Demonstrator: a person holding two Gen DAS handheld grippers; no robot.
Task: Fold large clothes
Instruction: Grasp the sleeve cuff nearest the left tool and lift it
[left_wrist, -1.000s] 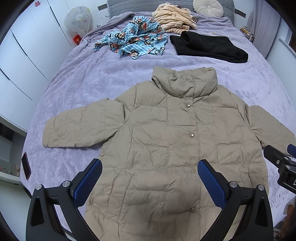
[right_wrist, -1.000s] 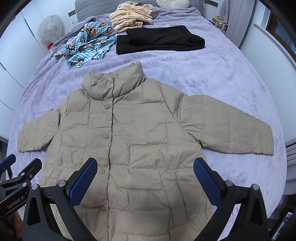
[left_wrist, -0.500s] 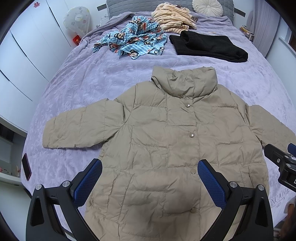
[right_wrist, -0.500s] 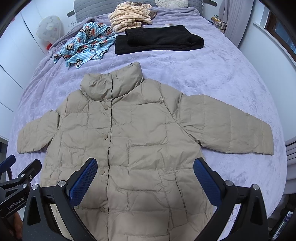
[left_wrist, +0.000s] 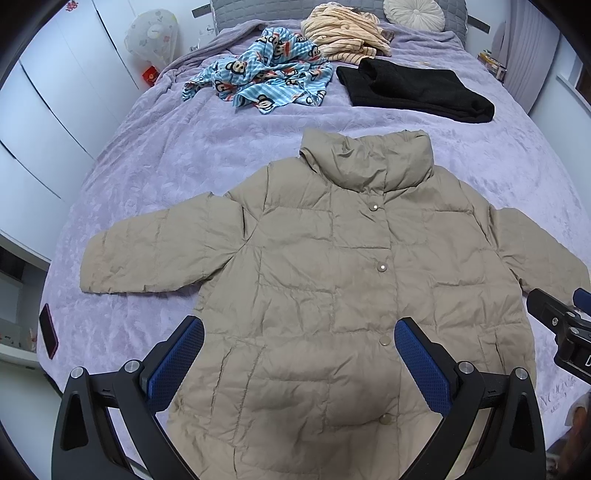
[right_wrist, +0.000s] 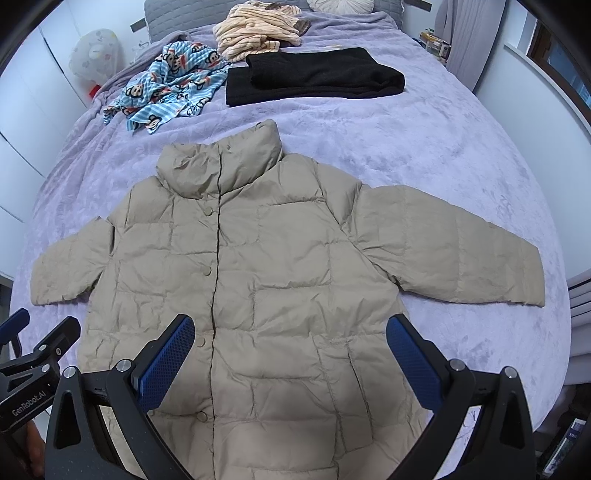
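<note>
The left gripper (left_wrist: 299, 354) is hanging over the bottom half of the coat (left_wrist: 332, 295), and its two blue pads (left_wrist: 177, 363) are standing wide apart with nothing between them. The right gripper (right_wrist: 290, 350) is doing the same over the other side of the coat (right_wrist: 280, 280), with its pads (right_wrist: 412, 360) far apart and holding nothing. Each gripper is peeking into the edge of the other one's view. The coat is tan and puffy. It is lying flat on its back in the middle of the bed (left_wrist: 155, 173), snapped shut down the front, with the collar pointing at the far end and both sleeves sticking out to the sides. The bed is wearing a soft purple cover (right_wrist: 443, 155). Farther up, well apart from the coat, a black folded cloth (left_wrist: 413, 90) is lying flat, a blue monkey cloth (left_wrist: 266, 77) is lying in a messy heap beside it, and a striped peach pile (left_wrist: 343, 31) is sitting behind them near a round white pillow (left_wrist: 413, 14). A grey headboard (right_wrist: 177, 14) is standing at the far end. White closet doors (left_wrist: 48, 110) are running along the left side of the room, and a dark phone (left_wrist: 48, 336) is lying at the bed's near left edge. A grey curtain (right_wrist: 465, 44) is hanging on the right.
</note>
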